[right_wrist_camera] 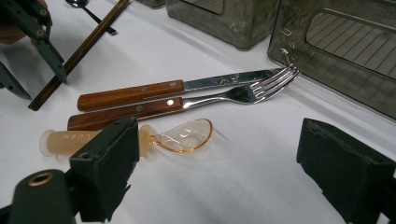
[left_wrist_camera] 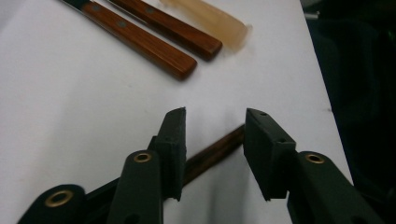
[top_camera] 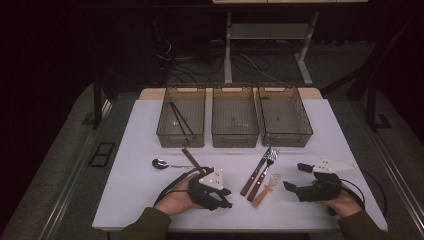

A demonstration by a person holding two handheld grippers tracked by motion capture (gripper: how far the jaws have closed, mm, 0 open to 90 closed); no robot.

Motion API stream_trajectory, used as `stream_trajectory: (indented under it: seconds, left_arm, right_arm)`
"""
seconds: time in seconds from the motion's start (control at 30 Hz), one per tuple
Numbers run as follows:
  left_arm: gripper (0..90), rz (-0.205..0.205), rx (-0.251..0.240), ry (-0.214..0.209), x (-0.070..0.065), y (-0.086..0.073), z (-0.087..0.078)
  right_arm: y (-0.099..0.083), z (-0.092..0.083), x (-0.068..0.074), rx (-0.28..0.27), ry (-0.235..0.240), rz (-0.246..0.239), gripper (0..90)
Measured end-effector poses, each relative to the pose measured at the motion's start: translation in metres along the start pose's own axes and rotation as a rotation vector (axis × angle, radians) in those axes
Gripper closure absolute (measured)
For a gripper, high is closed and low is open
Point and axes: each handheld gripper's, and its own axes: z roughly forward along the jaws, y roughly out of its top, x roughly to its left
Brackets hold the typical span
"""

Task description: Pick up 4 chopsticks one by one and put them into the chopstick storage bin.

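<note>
a: any lettering legible on the table items?

b: one mark only. the handle of the translucent amber spoon (right_wrist_camera: 140, 138) carries raised letters along its length, reading roughly "usn" in the right gripper view; the leading characters sit behind a black jaw and cannot be made out.

a: anything in the spoon's bowl?

b: faint marks there, too glossy to read.

a: knife, fork, bins?

b: no readable text on them.

We see the left gripper (left_wrist_camera: 212, 140) with its 2 black jaws apart over a dark wooden stick (left_wrist_camera: 212, 151) lying between them; beyond lie 2 wooden handles (left_wrist_camera: 149, 44) and a translucent handle (left_wrist_camera: 212, 21).
</note>
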Motion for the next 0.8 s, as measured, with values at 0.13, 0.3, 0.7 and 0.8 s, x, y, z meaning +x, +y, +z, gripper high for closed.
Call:
stream_trajectory:
  seconds: [0.13,0.3,0.7,0.8]
  left_arm:
    - [63.8,0.011,0.003,0.005,0.0010,-0.0001,-0.0004]
    - [68.3,0.018,0.004,0.011,0.0026,0.0000,-0.0008]
    - [71.5,0.006,0.000,0.024,0.0056,0.0020,0.0011]
    - [72.3,0.000,-0.002,0.024,0.0066,0.0024,0.0017]
  right_arm:
    - [-0.0001,0.0003,0.0002,0.001,0.000,-0.003,13.3]
    - [-0.0002,0.0005,0.0001,0.001,0.000,-0.003,13.3]
    - [-0.0002,0.0007,0.0001,0.002,0.000,-0.003,13.3]
    - [-0.0002,0.0009,0.0003,0.003,0.002,-0.002,13.3]
